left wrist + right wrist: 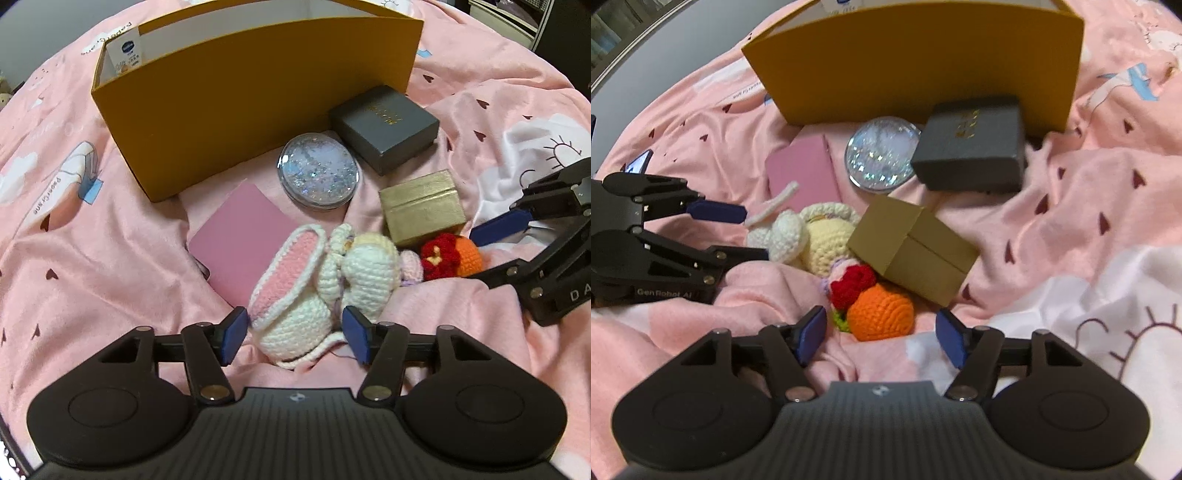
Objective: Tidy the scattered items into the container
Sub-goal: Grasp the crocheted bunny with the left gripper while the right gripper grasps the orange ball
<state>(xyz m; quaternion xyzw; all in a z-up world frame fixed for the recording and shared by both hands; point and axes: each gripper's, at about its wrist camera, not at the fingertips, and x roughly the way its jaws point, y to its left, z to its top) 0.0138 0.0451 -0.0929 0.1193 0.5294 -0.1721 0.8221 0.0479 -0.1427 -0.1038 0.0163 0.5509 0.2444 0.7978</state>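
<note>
My left claw (293, 334) is open, with its blue pads on each side of the white crochet bunny (317, 280) – the pads sit just beside it and are not pressing on it. The bunny lies on the pink blanket (92, 266), with its big pink ear next to a flat pink card (240, 236).

My right claw (881, 338) is open too. The orange crochet ball (881, 314) lies just in front of its pads, not held. A red crochet flower (853, 284) is touching the ball, and the gold box (916, 251) leans tilted right behind them.

Farther back I see a round glitter case (319, 171) lying flat, and beside it a grey box (384, 127) with gold letters on the lid. Both sit close to the front wall of the yellow container (240, 110).

The yellow container stands upright on the blanket, open at the top. From the left claw's camera I can see a small white packet (127, 53) with a blue mark standing inside it, at the left end.

All the other things lie outside the container, bunched together in front of it – none of them is in yet
</note>
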